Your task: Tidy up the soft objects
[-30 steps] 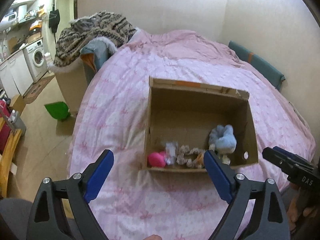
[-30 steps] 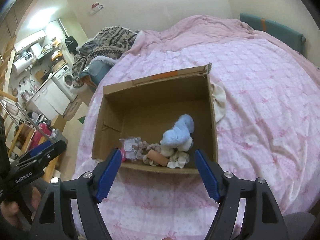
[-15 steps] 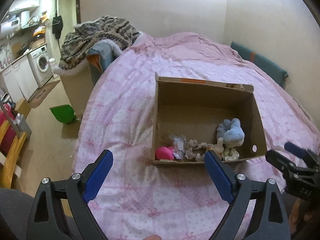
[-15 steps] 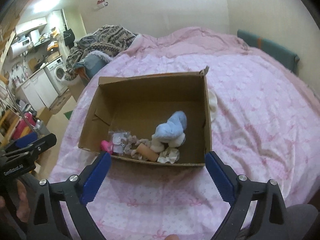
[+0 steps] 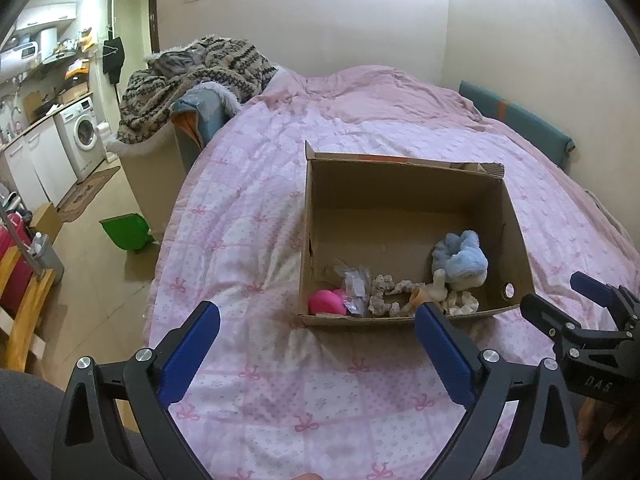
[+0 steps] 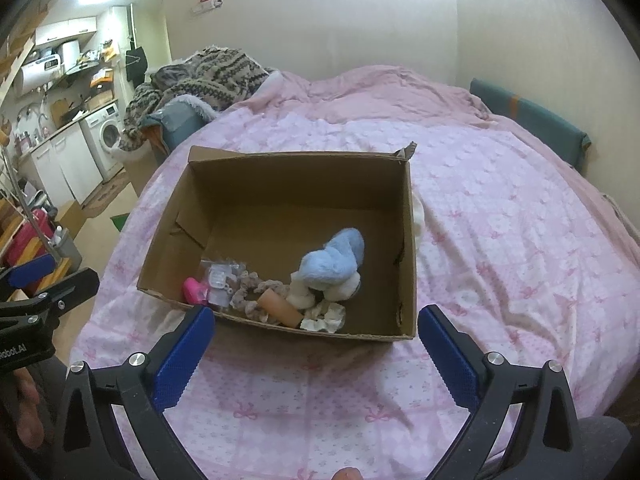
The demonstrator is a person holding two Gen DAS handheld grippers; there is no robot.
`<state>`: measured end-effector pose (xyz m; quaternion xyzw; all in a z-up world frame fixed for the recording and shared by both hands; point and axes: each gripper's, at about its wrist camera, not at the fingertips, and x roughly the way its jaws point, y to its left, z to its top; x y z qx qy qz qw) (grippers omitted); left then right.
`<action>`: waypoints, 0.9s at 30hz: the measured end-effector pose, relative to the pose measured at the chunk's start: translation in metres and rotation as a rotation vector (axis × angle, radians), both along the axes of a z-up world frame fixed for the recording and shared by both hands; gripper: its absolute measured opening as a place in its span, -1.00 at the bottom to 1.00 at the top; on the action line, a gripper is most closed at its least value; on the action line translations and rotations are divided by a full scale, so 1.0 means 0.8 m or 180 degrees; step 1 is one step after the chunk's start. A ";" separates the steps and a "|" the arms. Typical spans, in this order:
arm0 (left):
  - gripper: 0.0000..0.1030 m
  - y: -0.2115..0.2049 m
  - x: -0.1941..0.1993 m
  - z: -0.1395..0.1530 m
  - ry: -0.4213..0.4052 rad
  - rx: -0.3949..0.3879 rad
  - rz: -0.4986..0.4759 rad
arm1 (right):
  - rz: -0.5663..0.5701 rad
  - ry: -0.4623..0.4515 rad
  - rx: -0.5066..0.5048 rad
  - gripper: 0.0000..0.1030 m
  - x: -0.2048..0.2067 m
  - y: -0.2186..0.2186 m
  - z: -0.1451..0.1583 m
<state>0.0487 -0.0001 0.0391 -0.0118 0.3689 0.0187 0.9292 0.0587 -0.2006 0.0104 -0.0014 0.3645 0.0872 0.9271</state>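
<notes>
Both grippers, left gripper (image 5: 316, 330) and right gripper (image 6: 316, 330), hover with fingers apart, empty, short of the cardboard box (image 6: 408, 240) on the bed (image 6: 500, 208); soft toys (image 6: 332, 264) lie bunched inside, so reach in slowly, taking one piece

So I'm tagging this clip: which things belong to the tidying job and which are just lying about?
Job:
cardboard box
blue plush
pink soft toy
cream scrunchie
left gripper, right gripper, both open

Lying about:
patterned blanket
washing machine
green dustpan
</notes>
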 end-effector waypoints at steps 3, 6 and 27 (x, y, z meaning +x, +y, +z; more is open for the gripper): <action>0.90 0.001 -0.001 0.001 0.0003 -0.0011 0.0008 | -0.0017 0.0013 0.0021 1.00 0.001 -0.003 0.000; 0.90 0.000 0.000 0.000 0.0017 -0.0020 0.0003 | -0.0028 0.0013 0.0029 1.00 0.002 -0.004 0.000; 0.90 -0.002 0.002 -0.002 0.0027 -0.0046 -0.0001 | -0.0029 0.0014 0.0040 1.00 0.000 -0.004 0.003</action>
